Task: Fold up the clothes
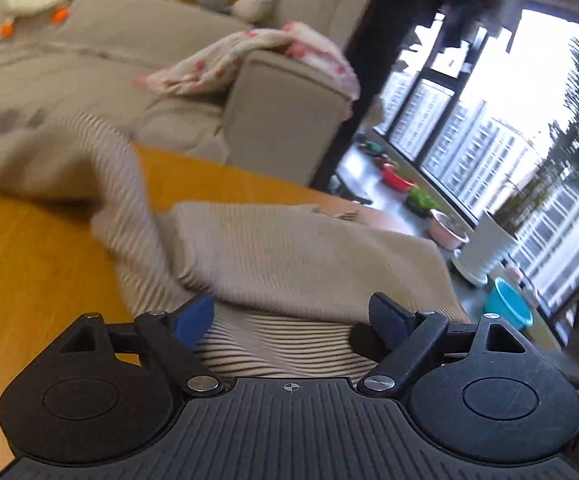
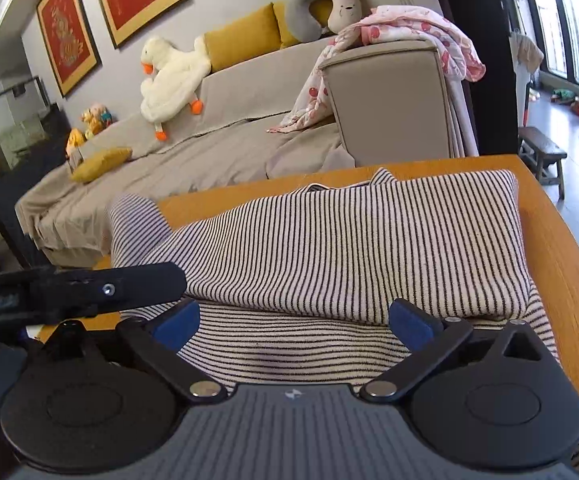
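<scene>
A cream shirt with thin dark stripes [image 2: 349, 240] lies folded over itself on the wooden table [image 2: 549, 248]. Its upper layer ends in a fold just ahead of both grippers. One sleeve [image 1: 101, 184] trails off to the left across the table. My left gripper [image 1: 293, 318] stands open over the lower layer of the shirt [image 1: 289, 264], nothing pinched between its blue pads. My right gripper [image 2: 295, 320] is open too, low over the near hem, its pads apart and free of cloth. The left gripper's black finger [image 2: 109, 286] shows at the left of the right wrist view.
A beige sofa [image 2: 389, 104] stands right behind the table, with a pink patterned blanket [image 2: 429, 36] over its arm and a white goose toy [image 2: 169, 76]. To the right are windows, plant pots [image 1: 485, 248], a blue basin [image 1: 509, 308] and a small dark stool [image 2: 541, 152].
</scene>
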